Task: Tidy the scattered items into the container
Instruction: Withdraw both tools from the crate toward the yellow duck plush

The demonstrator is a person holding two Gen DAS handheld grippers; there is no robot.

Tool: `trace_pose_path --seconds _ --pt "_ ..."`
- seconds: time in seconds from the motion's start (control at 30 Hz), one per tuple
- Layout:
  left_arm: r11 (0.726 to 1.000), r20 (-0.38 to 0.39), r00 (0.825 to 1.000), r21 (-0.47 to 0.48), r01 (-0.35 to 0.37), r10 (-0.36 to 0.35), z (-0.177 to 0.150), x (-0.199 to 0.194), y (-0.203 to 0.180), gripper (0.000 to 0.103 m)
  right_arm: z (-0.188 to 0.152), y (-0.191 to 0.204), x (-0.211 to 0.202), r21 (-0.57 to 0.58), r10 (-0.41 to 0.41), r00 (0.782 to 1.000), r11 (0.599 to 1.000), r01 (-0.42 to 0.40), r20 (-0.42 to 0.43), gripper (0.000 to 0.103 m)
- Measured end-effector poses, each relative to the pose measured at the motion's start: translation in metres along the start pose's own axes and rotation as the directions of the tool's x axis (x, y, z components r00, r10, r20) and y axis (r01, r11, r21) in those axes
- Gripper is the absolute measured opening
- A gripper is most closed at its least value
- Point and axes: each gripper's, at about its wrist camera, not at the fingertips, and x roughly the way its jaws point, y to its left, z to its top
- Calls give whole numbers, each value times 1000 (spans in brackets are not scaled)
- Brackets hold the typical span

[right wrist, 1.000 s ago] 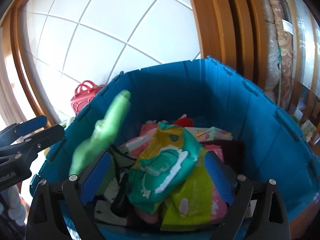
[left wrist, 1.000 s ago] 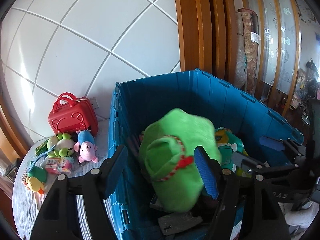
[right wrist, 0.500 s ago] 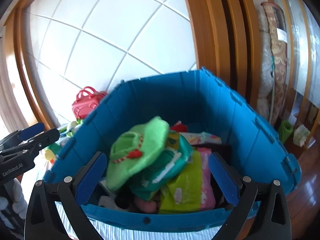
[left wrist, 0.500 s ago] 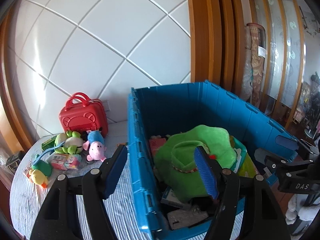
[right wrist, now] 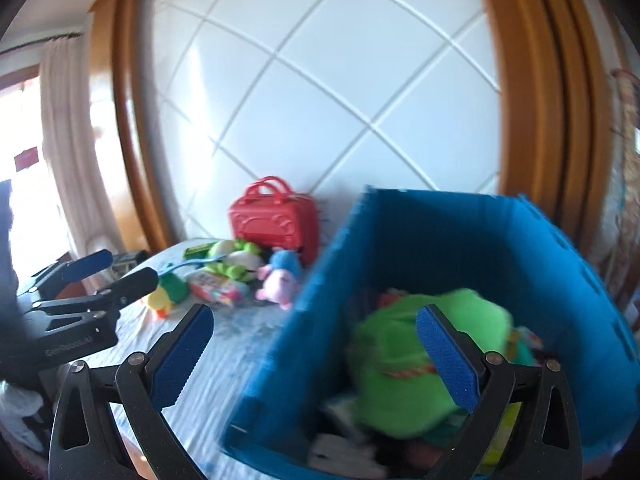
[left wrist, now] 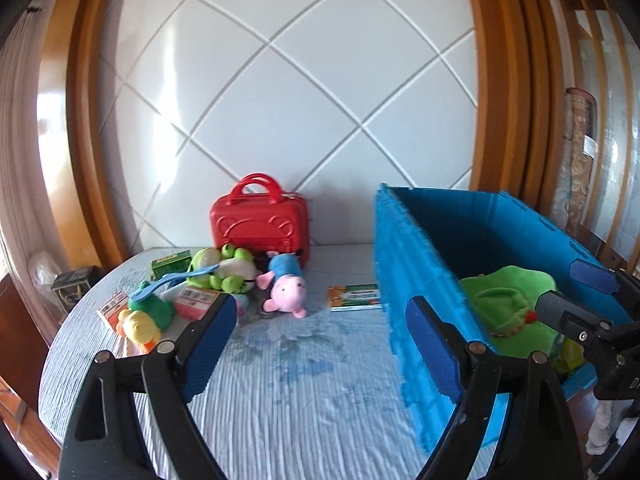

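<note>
Green plush (left wrist: 506,300) sits in the crate (left wrist: 416,240), so my left tongs (left wrist: 320,340) are opening empty, right tongs (right wrist: 316,354) spread empty, facing the toy pile (left wrist: 208,280).

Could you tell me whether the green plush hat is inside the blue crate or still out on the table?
Inside: the green plush hat lies on other items within the blue crate's walls.

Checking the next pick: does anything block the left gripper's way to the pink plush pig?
Nothing visible does. Only bare bedcover lies between the opening left gripper and the pig; other toys sit to its left.
</note>
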Motion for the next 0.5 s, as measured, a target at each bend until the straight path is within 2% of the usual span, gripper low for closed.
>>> trace_pose_path --seconds 0.2,0.37,0.5 --pt "997 -25 999 -76 -25 23 -9 18 119 87 12 91 38 -39 31 999 999 -31 -9 103" --pt "989 -84 993 -114 -92 83 -20 39 227 87 17 171 90 -32 39 998 999 -40 -59 103" --pt "975 -137 981 -156 -157 136 -27 57 301 87 13 218 132 9 48 992 999 -47 -116 103"
